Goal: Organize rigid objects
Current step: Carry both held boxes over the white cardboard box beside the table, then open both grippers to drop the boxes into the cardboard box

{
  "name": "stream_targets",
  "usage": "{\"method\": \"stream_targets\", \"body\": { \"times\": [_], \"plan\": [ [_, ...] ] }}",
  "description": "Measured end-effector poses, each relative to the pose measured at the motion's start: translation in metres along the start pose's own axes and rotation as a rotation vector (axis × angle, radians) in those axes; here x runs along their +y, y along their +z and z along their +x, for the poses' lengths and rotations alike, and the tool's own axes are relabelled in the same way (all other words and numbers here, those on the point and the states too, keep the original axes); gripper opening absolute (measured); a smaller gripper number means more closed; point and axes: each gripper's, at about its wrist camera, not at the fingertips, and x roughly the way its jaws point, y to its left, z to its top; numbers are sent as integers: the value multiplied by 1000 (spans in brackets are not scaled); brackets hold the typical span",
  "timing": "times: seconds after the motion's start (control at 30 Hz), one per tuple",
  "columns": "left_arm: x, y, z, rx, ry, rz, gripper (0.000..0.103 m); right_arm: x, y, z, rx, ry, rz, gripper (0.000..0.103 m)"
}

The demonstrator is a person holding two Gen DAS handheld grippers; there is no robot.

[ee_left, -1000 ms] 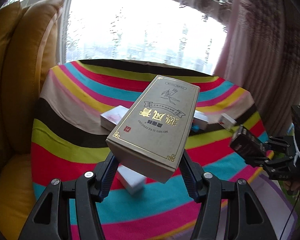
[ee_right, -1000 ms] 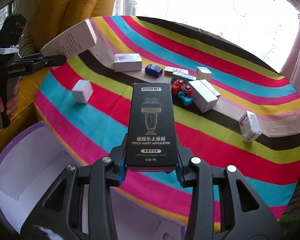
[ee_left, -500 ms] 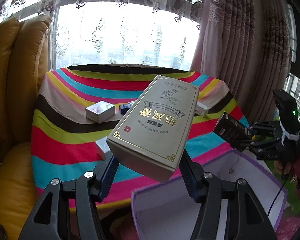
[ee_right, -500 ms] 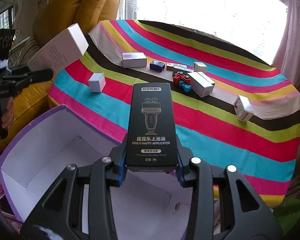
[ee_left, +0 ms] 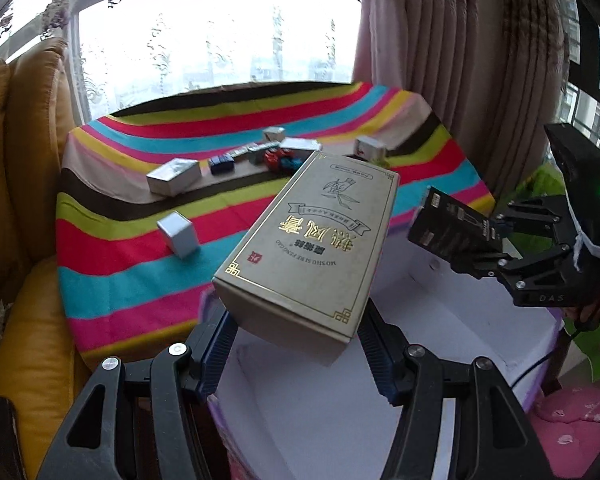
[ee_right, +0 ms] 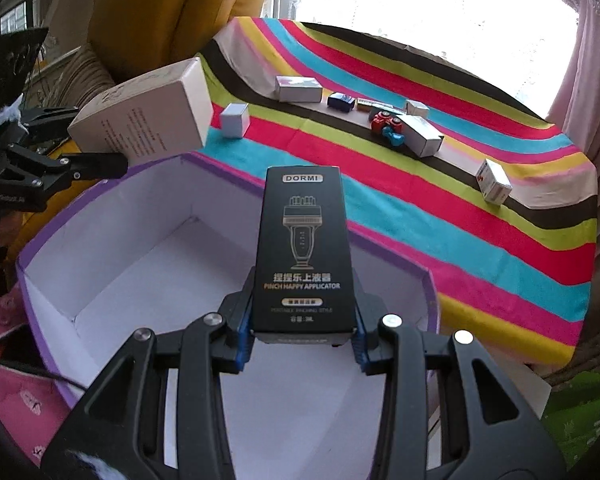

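At centre frame, our right gripper (ee_right: pixel 303 338) clamps the black box (ee_right: pixel 303 248), its long axis pointing away from the fingers, directly above the open purple bin (ee_right: pixel 112 216). Our left gripper (ee_left: pixel 296 334) grips the tan box (ee_left: pixel 312 252) over the bin's near rim.

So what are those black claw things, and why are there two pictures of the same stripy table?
Each claw is a hand-held gripper that a person carries, one per hand, with a camera looking along its fingers. The left hand-held gripper squeezes a gold-printed box. The right hand-held gripper squeezes a black DORMI box. Both hang over a purple-edged white storage box. On the striped tablecloth lie small white boxes and a red toy car.
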Motion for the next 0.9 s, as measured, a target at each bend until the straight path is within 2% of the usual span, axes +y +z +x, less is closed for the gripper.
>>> {"method": "stream_targets", "body": {
  "times": [0.27,0.9],
  "plan": [
    [-32,-13,-11,30,2,61,61,11,-13,-15,15,-3,8,43],
    [-46,-32,-2,111,10,109,61,35,-29,-29,37,11,-56,43]
  ]
}}
